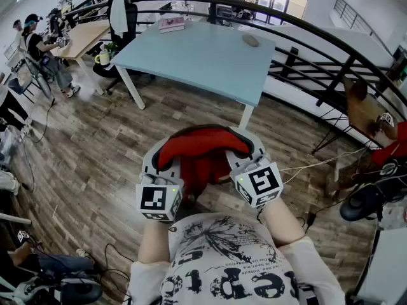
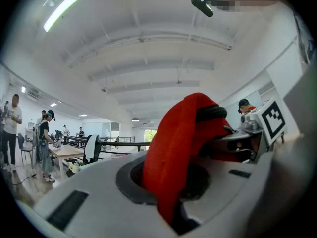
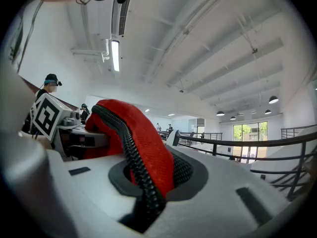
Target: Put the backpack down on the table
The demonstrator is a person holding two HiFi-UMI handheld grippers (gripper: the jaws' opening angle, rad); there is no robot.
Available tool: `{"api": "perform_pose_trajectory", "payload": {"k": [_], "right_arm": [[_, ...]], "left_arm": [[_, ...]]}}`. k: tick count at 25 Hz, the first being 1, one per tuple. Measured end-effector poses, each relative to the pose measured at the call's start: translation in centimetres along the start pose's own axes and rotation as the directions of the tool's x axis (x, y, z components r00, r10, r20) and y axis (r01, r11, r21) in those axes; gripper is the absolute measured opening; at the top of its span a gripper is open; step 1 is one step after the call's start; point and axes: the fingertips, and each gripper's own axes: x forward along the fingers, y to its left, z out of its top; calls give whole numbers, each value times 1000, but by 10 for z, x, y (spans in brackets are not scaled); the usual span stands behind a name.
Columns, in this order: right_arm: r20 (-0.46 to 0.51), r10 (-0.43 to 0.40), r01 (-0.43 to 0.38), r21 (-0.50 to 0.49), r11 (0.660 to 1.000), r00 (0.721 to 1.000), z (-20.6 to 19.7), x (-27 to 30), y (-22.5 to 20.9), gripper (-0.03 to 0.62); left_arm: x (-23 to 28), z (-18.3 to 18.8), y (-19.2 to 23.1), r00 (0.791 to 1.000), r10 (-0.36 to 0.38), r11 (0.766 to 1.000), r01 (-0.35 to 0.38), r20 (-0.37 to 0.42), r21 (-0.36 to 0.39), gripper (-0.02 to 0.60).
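Observation:
A red backpack (image 1: 202, 154) with black zipper trim hangs between my two grippers, close to my chest and above the wooden floor. My left gripper (image 1: 166, 161) is shut on its left side; red fabric (image 2: 173, 157) fills the jaws in the left gripper view. My right gripper (image 1: 236, 159) is shut on the right side, with the red fabric and black zipper (image 3: 136, 152) pinched between its jaws. The light blue table (image 1: 203, 56) stands ahead, past a strip of floor, well apart from the backpack.
A pink box (image 1: 171, 23) and a small brown object (image 1: 250, 40) lie on the table's far part. A black curved railing (image 1: 356, 62) runs behind and to the right. A person sits at a wooden desk (image 1: 82, 37) at far left. Cables lie on the floor.

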Motion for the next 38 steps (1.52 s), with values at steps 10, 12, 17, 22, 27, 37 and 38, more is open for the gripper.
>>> {"api": "perform_pose_trajectory", "payload": {"k": [10, 12, 17, 22, 27, 37, 38], "right_arm": [[11, -2, 1, 19, 1000, 1000, -2, 16, 2, 52], [7, 4, -4, 41, 999, 1000, -5, 22, 2, 52], [-12, 13, -11, 101, 995, 1000, -10, 63, 4, 54], [-48, 18, -13, 115, 993, 999, -17, 135, 2, 54], [-38, -9, 14, 129, 992, 999, -15, 221, 10, 54], [-3, -58, 58, 156, 986, 998, 7, 373, -2, 54], [-3, -56, 56, 154, 986, 998, 8, 388, -5, 54]], "left_arm": [[8, 1, 16, 1000, -4, 1000, 4, 7, 9, 34], [10, -3, 21, 1000, -5, 1000, 5, -2, -5, 34], [24, -16, 55, 999, -5, 1000, 5, -33, -21, 34], [60, -31, 116, 999, -9, 999, 7, -52, -35, 34], [94, -35, 197, 998, -41, 998, 39, -38, -45, 34], [182, -17, 332, 996, -87, 996, 86, 26, 38, 34], [191, -17, 343, 996, -84, 996, 83, 26, 37, 34]]}}
